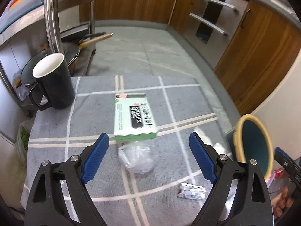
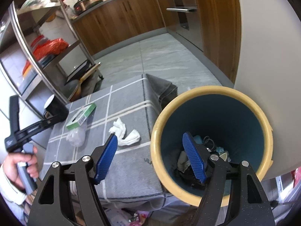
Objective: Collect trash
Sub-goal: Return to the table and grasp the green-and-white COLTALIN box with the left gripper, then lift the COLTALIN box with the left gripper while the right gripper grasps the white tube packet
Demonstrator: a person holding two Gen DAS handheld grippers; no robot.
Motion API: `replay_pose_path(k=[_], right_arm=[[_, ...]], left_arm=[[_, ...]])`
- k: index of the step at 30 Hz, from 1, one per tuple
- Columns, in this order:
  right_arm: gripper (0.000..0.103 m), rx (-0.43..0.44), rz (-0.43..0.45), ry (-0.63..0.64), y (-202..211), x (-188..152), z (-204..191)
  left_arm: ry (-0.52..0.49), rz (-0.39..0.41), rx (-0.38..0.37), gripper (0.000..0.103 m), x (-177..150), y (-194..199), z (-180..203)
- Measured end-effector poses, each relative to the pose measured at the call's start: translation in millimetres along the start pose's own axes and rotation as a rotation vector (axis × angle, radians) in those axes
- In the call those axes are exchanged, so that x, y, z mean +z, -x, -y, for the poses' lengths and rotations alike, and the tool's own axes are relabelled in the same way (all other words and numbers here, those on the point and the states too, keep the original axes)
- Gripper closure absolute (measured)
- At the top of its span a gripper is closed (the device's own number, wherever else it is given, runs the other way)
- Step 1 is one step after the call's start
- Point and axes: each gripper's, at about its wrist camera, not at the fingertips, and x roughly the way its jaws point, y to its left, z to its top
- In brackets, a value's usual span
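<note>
My left gripper (image 1: 149, 140) is open and empty above the grey checked tablecloth (image 1: 94, 113). A crumpled clear plastic bag (image 1: 138, 159) lies just beyond its fingertips, and a green carton (image 1: 134, 117) behind that. A small foil wrapper (image 1: 191, 190) lies near the right finger. My right gripper (image 2: 150, 139) is open and empty, straddling the near rim of a blue bin with a cream rim (image 2: 212, 98) holding several bits of trash. A white crumpled tissue (image 2: 125, 133) lies on the cloth left of the bin. The bin also shows in the left wrist view (image 1: 253, 146).
A black mug (image 1: 54, 81) stands at the table's far left corner. A steel rack (image 2: 47, 43) with pans and red bags stands to the left. Wooden cabinets (image 1: 135, 1) line the far wall across a grey tiled floor. The person's left hand (image 2: 20, 162) holds the other gripper.
</note>
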Motion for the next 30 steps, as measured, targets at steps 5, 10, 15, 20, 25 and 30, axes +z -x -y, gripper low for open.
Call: replay_pose_path(k=[5,10,15,20,25,30], right_arm=[[0.030,0.003,-0.029,0.031,-7,-6,-6],[0.030,0.005,-0.062,0.071,-15,-13,-14],[0.030,0.000,-0.089,0.109,-23,-19,-22],[0.030,0.005,-0.095,0.122,-29,-18,-29],[0.030,0.023,-0.110,0.138,-37,-18,-39],[0.030,0.075,-0.123,0.181,-44,-21,-58]], left_arm=[[0.013,-0.043,0.034,0.018,11,-33,-5],[-0.008,-0.086,0.038,0.018,25,-64,-6],[-0.037,-0.171,0.055,0.018,33,-95,-11],[-0.012,-0.221,0.037,0.031,34,-108,-19],[0.018,-0.183,0.006,0.031,33,-94,-25],[0.037,-0.115,-0.026,0.031,36,-63,-27]])
